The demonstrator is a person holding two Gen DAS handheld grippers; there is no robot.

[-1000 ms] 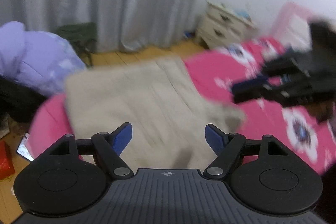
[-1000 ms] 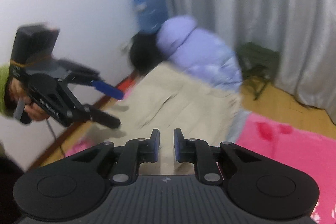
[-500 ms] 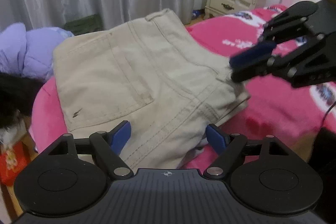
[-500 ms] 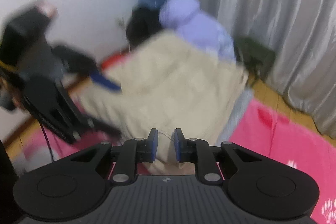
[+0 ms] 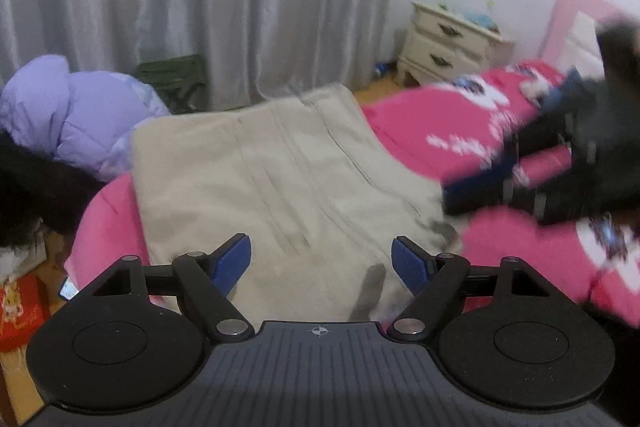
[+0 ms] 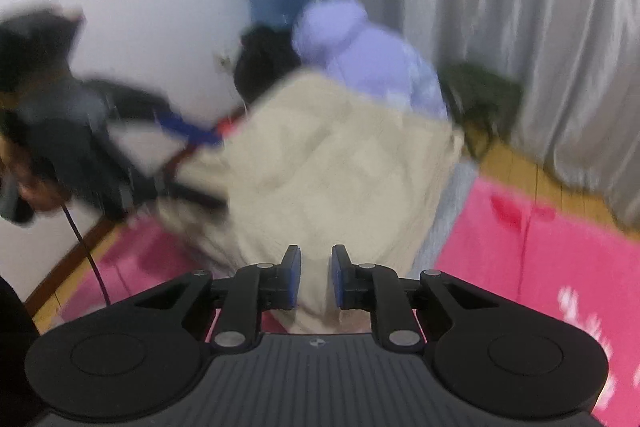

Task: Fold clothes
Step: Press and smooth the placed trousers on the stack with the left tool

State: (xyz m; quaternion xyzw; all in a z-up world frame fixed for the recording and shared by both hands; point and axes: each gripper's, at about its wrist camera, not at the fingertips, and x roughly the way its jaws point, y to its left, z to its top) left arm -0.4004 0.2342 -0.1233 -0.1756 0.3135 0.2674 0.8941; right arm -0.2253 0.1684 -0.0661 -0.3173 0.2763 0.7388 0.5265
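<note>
Two hand-held grippers flank beige trousers (image 5: 288,187) lying on the pink bed (image 5: 460,131): left hand-held gripper (image 5: 321,263) spread wide just before them, right hand-held gripper (image 6: 316,277) narrowed, apparently empty, beside their edge.

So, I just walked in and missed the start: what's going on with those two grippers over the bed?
A person with a gripper in each hand is folding beige trousers on a pink bed. The left gripper hangs over the near edge, jaws wide open, holding nothing. The right gripper has its jaws nearly closed with a fold of the trousers between them; the blur hides whether they pinch it. A purple jacket lies beyond.
</note>
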